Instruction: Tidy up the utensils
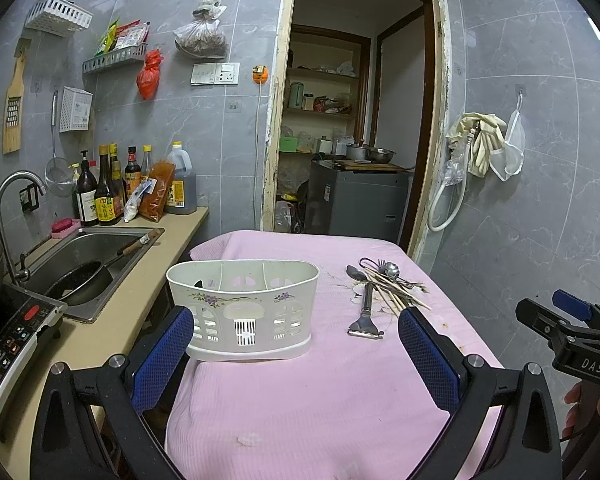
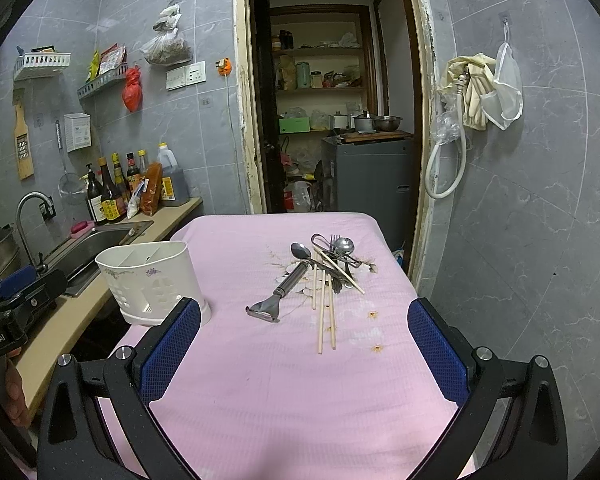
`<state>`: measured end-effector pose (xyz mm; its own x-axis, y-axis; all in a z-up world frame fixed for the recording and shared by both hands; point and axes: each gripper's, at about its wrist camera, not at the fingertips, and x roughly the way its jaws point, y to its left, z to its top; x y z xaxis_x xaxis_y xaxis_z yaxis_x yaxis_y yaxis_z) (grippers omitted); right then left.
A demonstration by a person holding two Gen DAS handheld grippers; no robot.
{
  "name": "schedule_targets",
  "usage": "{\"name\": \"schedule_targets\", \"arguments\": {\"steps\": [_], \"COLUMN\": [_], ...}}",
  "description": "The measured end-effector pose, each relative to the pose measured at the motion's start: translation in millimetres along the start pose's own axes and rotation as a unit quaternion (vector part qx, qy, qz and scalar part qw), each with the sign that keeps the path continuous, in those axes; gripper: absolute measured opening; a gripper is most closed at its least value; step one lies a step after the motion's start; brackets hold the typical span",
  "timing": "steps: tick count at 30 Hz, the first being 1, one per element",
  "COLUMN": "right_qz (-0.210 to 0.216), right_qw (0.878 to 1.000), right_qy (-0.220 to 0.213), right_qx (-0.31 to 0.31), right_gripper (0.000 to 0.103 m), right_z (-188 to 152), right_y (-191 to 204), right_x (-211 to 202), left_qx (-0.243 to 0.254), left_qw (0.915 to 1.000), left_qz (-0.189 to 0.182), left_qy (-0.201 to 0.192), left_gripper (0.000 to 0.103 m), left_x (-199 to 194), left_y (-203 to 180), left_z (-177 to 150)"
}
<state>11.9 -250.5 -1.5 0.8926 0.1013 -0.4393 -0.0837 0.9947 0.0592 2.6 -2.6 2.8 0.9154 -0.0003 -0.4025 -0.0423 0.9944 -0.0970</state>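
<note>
A white utensil holder (image 1: pixel 242 308) (image 2: pixel 152 280) with three empty compartments stands on the left of the pink-covered table (image 1: pixel 300 392) (image 2: pixel 292 380). To its right lies a pile of utensils: a metal peeler (image 1: pixel 366 314) (image 2: pixel 283 289), spoons (image 1: pixel 357 273) (image 2: pixel 301 251), a fork (image 2: pixel 333 240) and several wooden chopsticks (image 1: pixel 396 292) (image 2: pixel 326 312). My left gripper (image 1: pixel 296 344) is open, hovering in front of the holder with nothing between its fingers. My right gripper (image 2: pixel 304 344) is open too, just short of the chopsticks; it also shows at the right edge of the left wrist view (image 1: pixel 572 324).
A counter (image 1: pixel 140 292) with a sink (image 1: pixel 84 264) holding a dark pan runs along the table's left. Sauce bottles (image 1: pixel 112 188) stand at the wall, and an induction cooker (image 1: pixel 8 344) sits near. A doorway (image 1: pixel 356 120) opens behind the table; a tiled wall closes the right.
</note>
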Motion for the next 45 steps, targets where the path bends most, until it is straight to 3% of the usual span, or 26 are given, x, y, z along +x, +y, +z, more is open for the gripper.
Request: {"name": "schedule_targets", "arguments": {"steps": [32, 45], "right_qz": [-0.001, -0.022], "right_qw": [1.0, 0.998], "right_qy": [0.0, -0.053], "right_qx": [0.003, 0.0], "right_gripper": [0.102, 0.102], "right_z": [-1.7, 23.9], "right_y": [2.6, -16.5], "right_x": [1.0, -11.7], "left_qx": [0.006, 0.029], "left_qw": [1.0, 0.9981], "left_qz": [-0.001, -0.036], "left_qy": [0.001, -0.042], "left_gripper": [0.103, 0.103], "left_x": [-1.7, 18.0], "left_y": [-3.2, -25.2], "left_z": [0.5, 22.9]}}
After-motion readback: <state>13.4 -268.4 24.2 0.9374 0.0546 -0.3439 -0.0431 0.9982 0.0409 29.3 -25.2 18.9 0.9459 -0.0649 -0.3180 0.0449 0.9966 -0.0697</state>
